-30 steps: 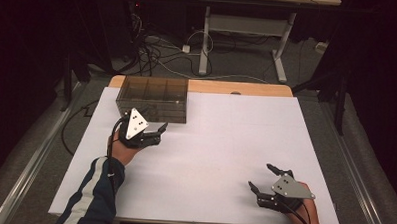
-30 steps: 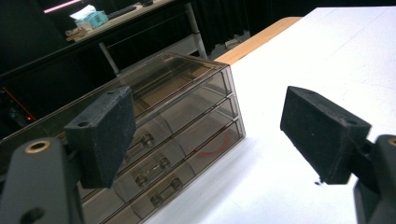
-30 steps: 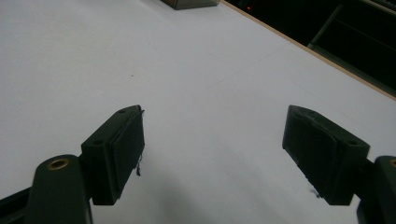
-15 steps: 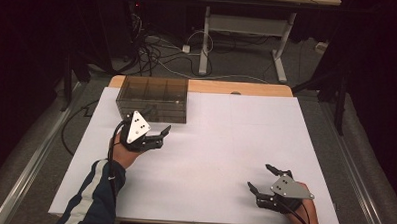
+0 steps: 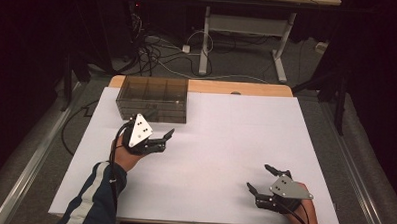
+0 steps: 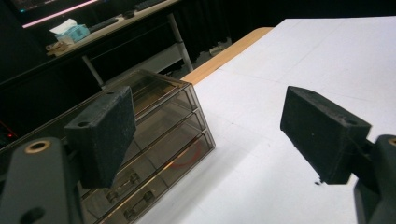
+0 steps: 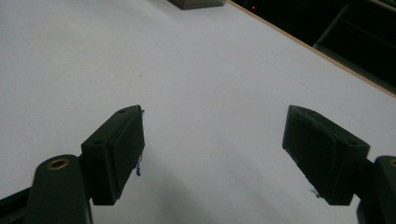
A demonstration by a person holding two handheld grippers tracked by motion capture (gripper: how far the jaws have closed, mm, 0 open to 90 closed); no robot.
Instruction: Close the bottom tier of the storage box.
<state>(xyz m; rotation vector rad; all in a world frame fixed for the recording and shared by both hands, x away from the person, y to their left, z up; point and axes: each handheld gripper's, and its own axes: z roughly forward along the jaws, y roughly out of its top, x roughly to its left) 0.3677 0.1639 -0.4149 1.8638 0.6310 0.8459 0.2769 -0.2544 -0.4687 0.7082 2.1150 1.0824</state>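
left hand-held gripper (image 5: 160, 139) agape, near drawer box (image 5: 153, 98)

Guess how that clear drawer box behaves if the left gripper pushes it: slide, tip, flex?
The drawer box looks like rigid smoky plastic, so probably no flex. It sits low and wide on the smooth white table, so it likely slides rather than tips. Its drawers look mostly empty, so probably light; the open left gripper should push gently.
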